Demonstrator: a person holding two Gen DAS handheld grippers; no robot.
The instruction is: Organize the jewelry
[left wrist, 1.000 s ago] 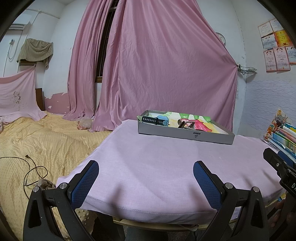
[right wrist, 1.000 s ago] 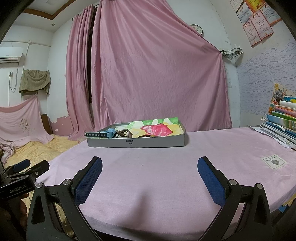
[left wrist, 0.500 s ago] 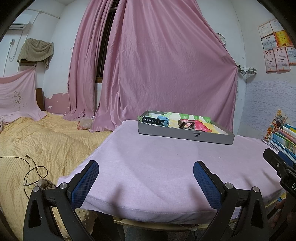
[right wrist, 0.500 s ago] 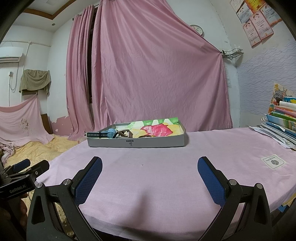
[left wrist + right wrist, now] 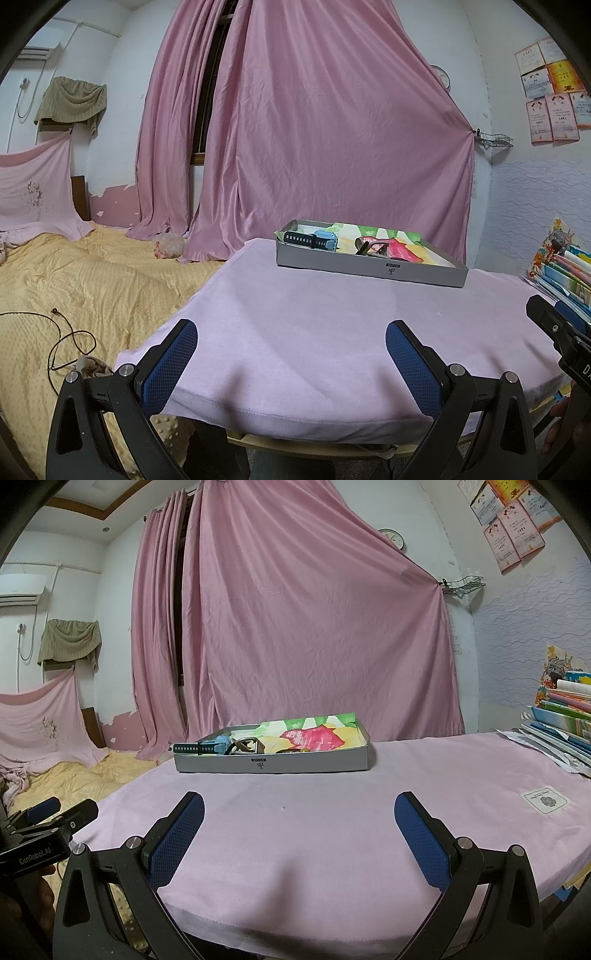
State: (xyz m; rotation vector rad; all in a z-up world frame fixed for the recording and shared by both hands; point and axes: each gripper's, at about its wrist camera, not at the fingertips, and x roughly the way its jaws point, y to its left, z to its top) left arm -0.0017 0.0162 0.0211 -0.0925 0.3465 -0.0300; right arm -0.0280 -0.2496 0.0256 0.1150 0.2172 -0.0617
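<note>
- The grey tray (image 5: pixel 371 268), right of frame centre in the left wrist view, holds a blue watch (image 5: pixel 325 240) and a brown looped piece (image 5: pixel 369 246); no jewelry shows on the pink cloth (image 5: pixel 314 325).
- Left gripper (image 5: pixel 291 363) and right gripper (image 5: pixel 299 834) hang at the near table edge, jaws wide apart, empty.
- This fits pieces awaiting sorting or already stowed.
- Open cloth lies between; books (image 5: pixel 565 720) crowd the right edge.

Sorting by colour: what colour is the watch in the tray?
Light blue body, dark strap: the watch, clearest in the right wrist view.
</note>
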